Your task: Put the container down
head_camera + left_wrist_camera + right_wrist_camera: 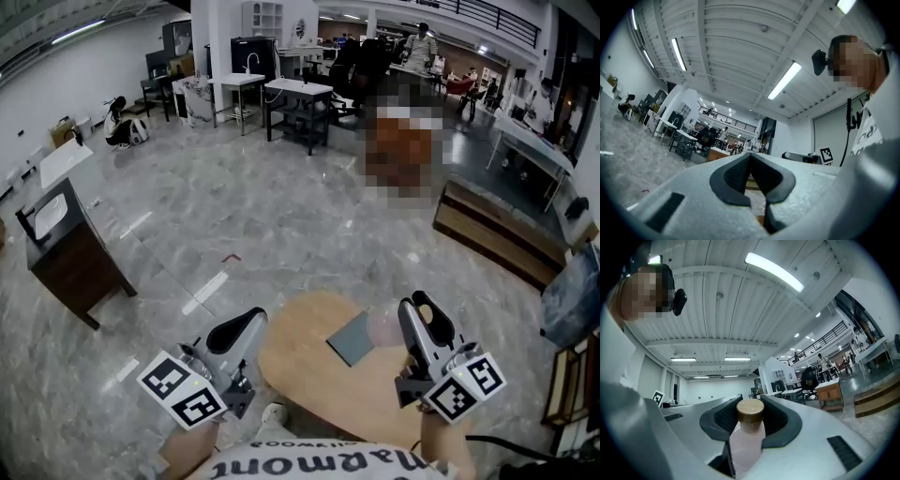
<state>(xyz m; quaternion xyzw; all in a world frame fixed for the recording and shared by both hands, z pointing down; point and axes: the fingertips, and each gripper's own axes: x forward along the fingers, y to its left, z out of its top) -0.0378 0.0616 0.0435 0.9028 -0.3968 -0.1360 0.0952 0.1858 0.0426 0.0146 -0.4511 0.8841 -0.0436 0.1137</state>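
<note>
The right gripper is clenched on the container, a pale pink bottle with a tan cap. The bottle stands upright between the two dark pads, which press on its neck and shoulders, and the cap rises level with the fingertips. From the head view, the container shows only as a pinkish blur just left of the right gripper's fingers. It lies over the round wooden table and right beside the dark grey mat; it may be clear of the tabletop, but the blur leaves that unsure. The left gripper has its pads pressed together at the tips with nothing between them. It sits at the table's left edge, well apart from the bottle.
</note>
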